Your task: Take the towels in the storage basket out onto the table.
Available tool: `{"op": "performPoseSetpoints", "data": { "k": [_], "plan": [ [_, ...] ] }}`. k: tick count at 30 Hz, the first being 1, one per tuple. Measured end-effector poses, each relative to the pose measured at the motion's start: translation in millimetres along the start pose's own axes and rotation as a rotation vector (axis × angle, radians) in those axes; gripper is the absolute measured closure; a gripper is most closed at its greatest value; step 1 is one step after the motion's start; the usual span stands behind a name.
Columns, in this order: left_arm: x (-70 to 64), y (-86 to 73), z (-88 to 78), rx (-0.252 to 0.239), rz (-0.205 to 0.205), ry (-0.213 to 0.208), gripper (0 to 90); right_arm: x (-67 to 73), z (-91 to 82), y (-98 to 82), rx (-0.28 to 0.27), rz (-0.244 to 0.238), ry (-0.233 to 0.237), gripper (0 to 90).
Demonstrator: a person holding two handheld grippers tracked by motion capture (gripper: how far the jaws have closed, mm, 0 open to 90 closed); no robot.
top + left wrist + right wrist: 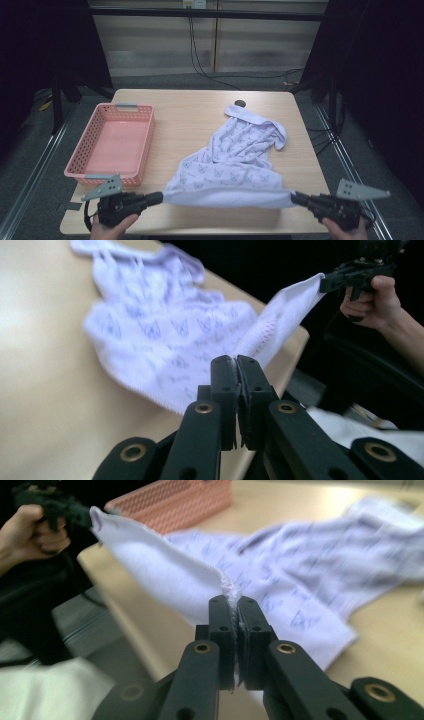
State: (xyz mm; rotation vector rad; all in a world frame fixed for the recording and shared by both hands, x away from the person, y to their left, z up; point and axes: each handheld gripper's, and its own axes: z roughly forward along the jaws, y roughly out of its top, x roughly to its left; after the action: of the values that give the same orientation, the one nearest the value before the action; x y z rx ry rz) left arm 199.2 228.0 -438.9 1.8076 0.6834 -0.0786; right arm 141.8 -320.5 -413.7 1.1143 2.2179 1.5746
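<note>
While stretched between both grips: the cloth [230, 160] is a pale lilac piece printed with small blue butterfly-like marks
Cloth, place: on the right half of the surface [190, 115], its near hem pulled taut along the near edge, the rest trailing in loose folds toward the far right corner
Cloth, near hem: lifted off the surface at both ends, sagging slightly in the middle; the plain pale inner side shows along the fold
Left hand-held gripper [159, 198]: jaws pressed together on the near left corner of the cloth, just inside the near edge of the surface; in the left gripper view [237, 360] the fabric edge runs up out of the pinched jaws
Right hand-held gripper [295, 198]: jaws clamped on the near right corner of the cloth, at the near right corner of the surface; in the right gripper view [233, 600] a frayed bit of hem sticks up between the closed jaws
Hands: the left hand [112, 230] and the right hand [345, 229] come in from the near edge, each wrapped around its gripper body
Basket [92, 137]: pink, perforated, rectangular, on the left side of the surface, well apart from the cloth
Dark round spot [240, 103]: near the far edge, just beyond the far end of the cloth
</note>
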Motion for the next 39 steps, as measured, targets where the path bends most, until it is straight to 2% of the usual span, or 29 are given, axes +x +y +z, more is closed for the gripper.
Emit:
{"op": "performPoseSetpoints", "data": {
  "k": [1, 3, 5, 6, 7, 8, 10, 12, 14, 17, 21, 23, 25, 26, 28, 29, 30, 31, 32, 33, 36, 39],
  "plan": [
    [0.1, -6.0, -0.4, 0.029, -0.001, -0.008, 87.2, 4.4, -2.1, -11.3, 0.013, 0.016, 0.004, 86.3],
    [-1.5, -15.0, 1.1, 0.071, -0.012, 0.007, 86.7, 9.8, -4.0, -25.4, 0.051, 0.018, 0.016, 84.5],
    [-0.9, -18.8, 3.3, 0.088, -0.014, 0.01, 85.2, 12.9, -4.4, -33.7, 0.071, 0.012, 0.019, 76.0],
    [0.1, -17.8, 4.0, 0.094, -0.017, 0.016, 81.6, 13.4, -4.7, -36.1, 0.078, 0.016, 0.024, 71.5],
    [1.8, -15.1, 4.5, 0.096, -0.014, 0.008, 81.0, 12.1, -4.5, -36.5, 0.083, 0.019, 0.021, 68.3],
    [3.4, -12.1, 4.5, 0.1, -0.001, 0.023, 81.0, 9.7, -4.5, -34.6, 0.085, 0.014, 0.019, 66.0],
    [9.7, -6.5, 7.7, 0.086, -0.01, 0.021, 80.8, 4.9, -4.0, -29.3, 0.068, 0.008, -0.013, 65.2],
    [17.9, -0.6, 17.6, 0.095, 0.003, 0.028, 81.2, -1.7, 2.5, -25.6, 0.073, -0.011, -0.032, 64.2],
    [25.9, 5.6, 30.9, 0.108, 0.003, 0.019, 81.1, -13.2, 15.4, -23.1, 0.097, -0.013, -0.048, 63.6],
    [37.7, 16.9, 56.5, 0.167, 0.029, 0.048, 80.1, -31.8, 40.5, -15.7, 0.132, -0.04, -0.082, 63.0],
    [55.8, 27.8, 91.0, 0.244, 0.043, 0.071, 71.4, -55.5, 75.1, -3.3, 0.187, -0.057, -0.1, 58.3],
    [64.5, 30.6, 103.6, 0.256, 0.041, 0.11, 66.0, -64.4, 90.1, -0.3, 0.218, -0.051, -0.105, 56.2],
    [74.7, 32.1, 113.5, 0.271, 0.044, 0.128, 63.2, -72.6, 104.3, 1.1, 0.246, -0.063, -0.126, 54.9],
    [79.9, 30.7, 117.4, 0.28, 0.029, 0.146, 61.6, -78.0, 111.8, 1.2, 0.264, -0.068, -0.132, 54.7],
    [87.5, 25.8, 123.9, 0.314, 0.026, 0.154, 61.4, -83.8, 120.8, -0.4, 0.294, -0.057, -0.119, 56.7],
    [87.3, 22.9, 126.8, 0.339, 0.037, 0.168, 64.9, -84.5, 124.0, -2.0, 0.312, -0.058, -0.114, 59.5],
    [86.0, 20.9, 127.9, 0.36, 0.049, 0.162, 71.0, -84.3, 126.2, -4.2, 0.333, -0.058, -0.112, 70.5],
    [84.0, 19.4, 128.4, 0.366, 0.057, 0.157, 78.0, -83.0, 126.9, -6.5, 0.347, -0.062, -0.103, 77.1],
    [80.9, 18.2, 127.3, 0.385, 0.07, 0.155, 84.2, -81.4, 125.9, -7.5, 0.349, -0.062, -0.09, 82.5],
    [78.7, 16.2, 125.9, 0.382, 0.062, 0.147, 90.0, -78.1, 122.8, -7.9, 0.344, -0.058, -0.07, 85.4],
    [70.6, 9.1, 118.1, 0.394, 0.055, 0.108, 90.0, -70.2, 112.3, -9.3, 0.334, -0.052, -0.053, 86.3],
    [59.7, 1.4, 107.4, 0.41, 0.063, 0.096, 90.0, -59.8, 100.4, -16.3, 0.356, -0.057, -0.047, 86.6]
  ]
}}
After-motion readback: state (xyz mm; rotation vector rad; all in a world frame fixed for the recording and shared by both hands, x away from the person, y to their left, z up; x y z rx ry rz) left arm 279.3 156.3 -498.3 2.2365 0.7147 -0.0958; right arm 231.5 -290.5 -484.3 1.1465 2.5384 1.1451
